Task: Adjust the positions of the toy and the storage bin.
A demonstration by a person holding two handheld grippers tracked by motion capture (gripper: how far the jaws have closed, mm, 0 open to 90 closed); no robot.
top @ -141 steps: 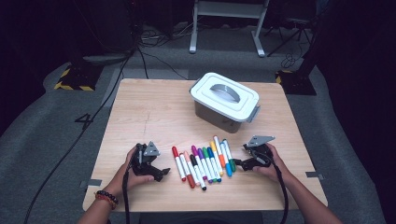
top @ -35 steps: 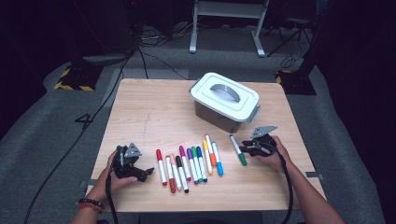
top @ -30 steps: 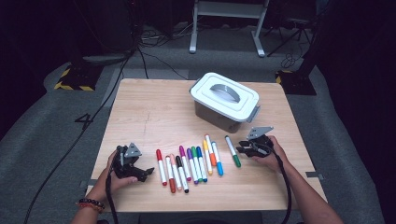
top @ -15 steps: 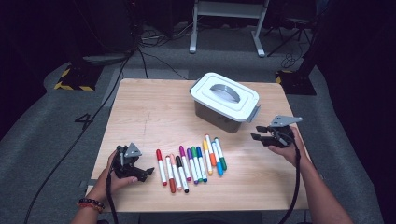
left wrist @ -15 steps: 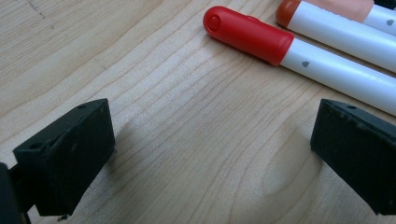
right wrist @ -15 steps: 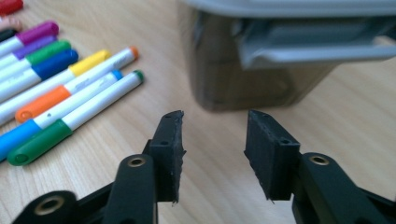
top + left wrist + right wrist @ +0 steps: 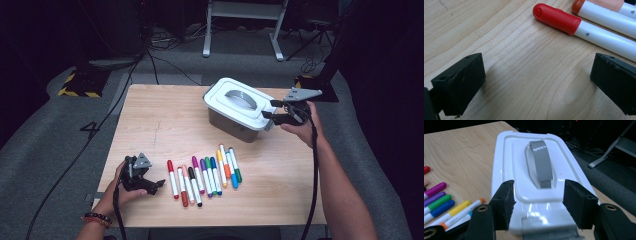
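Glossy plastic lid (image 7: 534,182), matt wooden table (image 7: 170,125)

I see a light wooden table (image 7: 165,120). On it lies a row of colored markers (image 7: 204,175) near my edge, side by side. A white box (image 7: 239,107) with a grey handle stands farther back.

Bench (image 7: 165,120): pale wood with fine grain lines. Box (image 7: 231,122): grey body under a glossy white lid (image 7: 506,170) with a grey handle (image 7: 541,162). Markers (image 7: 202,175): white barrels with caps in red, orange, pink, black, purple, green, blue and yellow. Both grippers — left (image 7: 159,184), right (image 7: 270,109) — were black with grey top plates.
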